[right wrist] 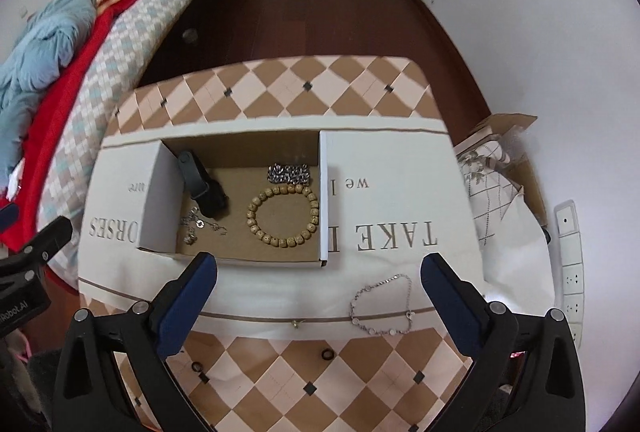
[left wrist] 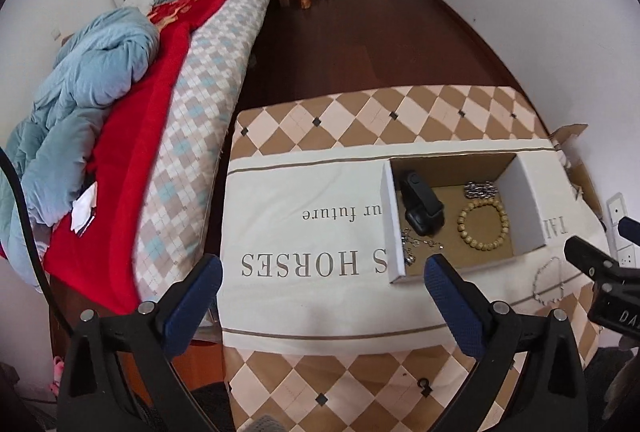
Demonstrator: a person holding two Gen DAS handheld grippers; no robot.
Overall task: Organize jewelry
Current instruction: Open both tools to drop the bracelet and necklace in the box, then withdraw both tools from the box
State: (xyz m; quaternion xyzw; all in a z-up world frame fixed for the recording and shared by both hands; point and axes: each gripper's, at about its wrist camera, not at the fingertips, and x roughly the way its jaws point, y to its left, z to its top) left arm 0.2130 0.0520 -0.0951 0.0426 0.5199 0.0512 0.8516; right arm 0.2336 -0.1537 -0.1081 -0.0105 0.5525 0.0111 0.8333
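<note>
An open cardboard box (right wrist: 326,192) (left wrist: 534,198) stands on the white cloth. It holds a black smartwatch (right wrist: 202,182) (left wrist: 420,202), a wooden bead bracelet (right wrist: 283,215) (left wrist: 483,223), a silver chain bracelet (right wrist: 289,173) (left wrist: 480,189) and a thin silver necklace (right wrist: 200,224) (left wrist: 416,246). A silver link bracelet (right wrist: 382,306) (left wrist: 548,282) lies on the cloth in front of the box, between the fingers of my right gripper (right wrist: 318,290), which is open and empty. A tiny gold earring (right wrist: 296,323) and a dark ring (right wrist: 327,355) lie nearer me. My left gripper (left wrist: 322,294) is open and empty over the cloth.
The table (right wrist: 280,80) has a brown and cream diamond covering. A bed (left wrist: 132,92) with red and blue bedding stands at the left. A cardboard carton with cloth (right wrist: 500,160) and a power strip (right wrist: 570,264) lie at the right. Dark wooden floor lies beyond.
</note>
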